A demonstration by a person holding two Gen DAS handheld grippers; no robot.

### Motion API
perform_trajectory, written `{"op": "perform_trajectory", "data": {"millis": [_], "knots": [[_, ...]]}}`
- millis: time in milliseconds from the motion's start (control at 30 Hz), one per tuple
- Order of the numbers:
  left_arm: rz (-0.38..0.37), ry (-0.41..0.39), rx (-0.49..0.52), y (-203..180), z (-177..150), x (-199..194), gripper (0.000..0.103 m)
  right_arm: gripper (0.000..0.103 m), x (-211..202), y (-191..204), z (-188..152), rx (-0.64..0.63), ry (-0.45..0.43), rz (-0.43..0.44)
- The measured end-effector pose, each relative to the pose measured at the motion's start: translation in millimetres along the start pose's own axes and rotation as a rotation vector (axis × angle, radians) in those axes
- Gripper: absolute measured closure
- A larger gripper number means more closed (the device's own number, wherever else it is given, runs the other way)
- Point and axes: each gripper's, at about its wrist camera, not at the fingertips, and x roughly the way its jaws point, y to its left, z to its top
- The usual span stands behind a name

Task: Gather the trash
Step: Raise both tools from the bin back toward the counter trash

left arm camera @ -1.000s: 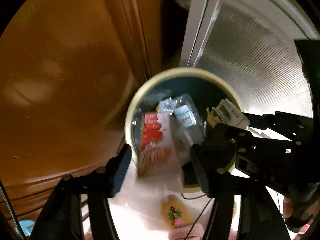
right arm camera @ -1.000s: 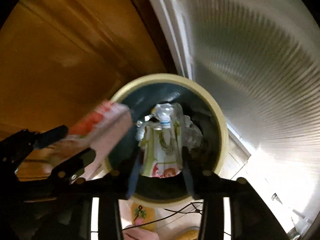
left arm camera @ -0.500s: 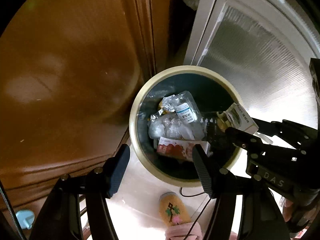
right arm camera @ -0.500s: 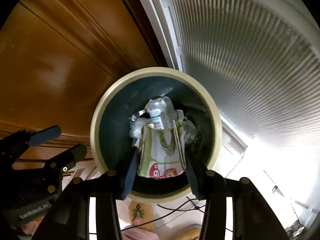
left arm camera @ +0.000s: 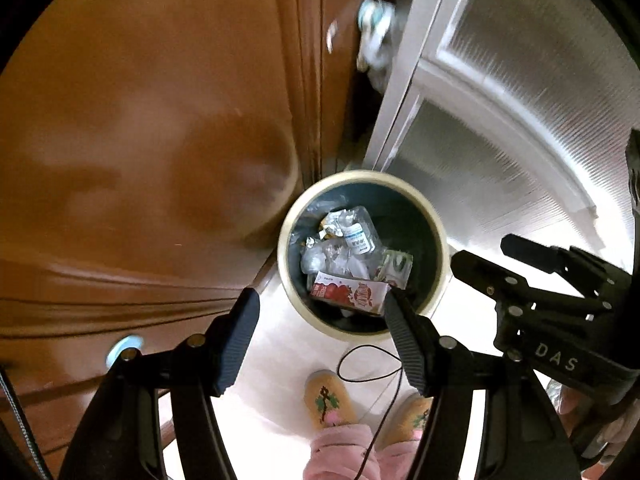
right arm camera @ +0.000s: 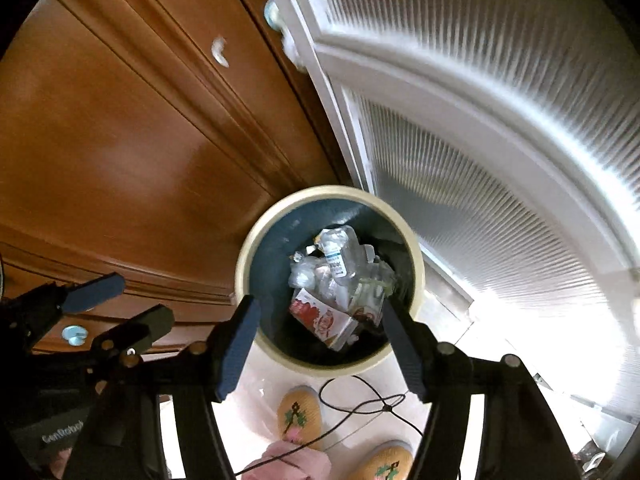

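Observation:
A round cream-rimmed bin (left arm camera: 286,256) (right arm camera: 244,264) with a dark inside stands on the floor below both grippers. In it lie a red-and-white carton (left arm camera: 348,294) (right arm camera: 322,318), a green-and-white carton (left arm camera: 396,266) (right arm camera: 366,300) and a clear plastic bottle (left arm camera: 358,232) (right arm camera: 338,254) among crumpled plastic. My left gripper (left arm camera: 322,332) hangs above the bin, open and empty. My right gripper (right arm camera: 316,338) is also above it, its jaws opening, nothing between them.
A brown wooden cabinet (left arm camera: 140,140) (right arm camera: 140,128) rises at the left and a white ribbed-glass door (left arm camera: 500,120) (right arm camera: 500,140) at the right. A person's yellow slippers (left arm camera: 328,400) (right arm camera: 298,412) and a thin black cable (left arm camera: 368,364) lie on the pale floor in front of the bin.
The left gripper dropped the red-and-white carton into the bin, then the right gripper let go of the green-and-white carton. Both grippers have risen away from the bin.

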Motion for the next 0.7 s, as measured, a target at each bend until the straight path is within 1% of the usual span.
{"op": "perform_trajectory", "data": {"millis": [67, 200, 267, 367, 533, 633, 700], "knots": [[0.004, -0.019, -0.01, 0, 3, -28, 0.04, 0.039, -21, 3, 3, 0.01, -0.008, 0.011], [0.012, -0.049, -0.019, -1, 7, -78, 0.04, 0.039, -75, 13, 9, 0.023, -0.033, 0.027], [0.021, -0.069, -0.021, -4, 10, -109, 0.04, 0.039, -100, 18, 12, 0.018, -0.042, 0.03], [0.025, -0.093, -0.024, -9, 12, -152, 0.04, 0.039, -146, 26, 16, 0.005, -0.062, 0.034], [0.019, -0.128, -0.061, -10, 16, -218, 0.039, 0.039, -212, 40, 23, -0.029, -0.093, 0.022], [0.008, -0.149, -0.079, -10, 19, -256, 0.039, 0.039, -261, 49, 27, -0.057, -0.128, 0.015], [0.014, -0.171, -0.076, -12, 20, -284, 0.039, 0.039, -293, 56, 29, -0.079, -0.161, 0.004]]}}
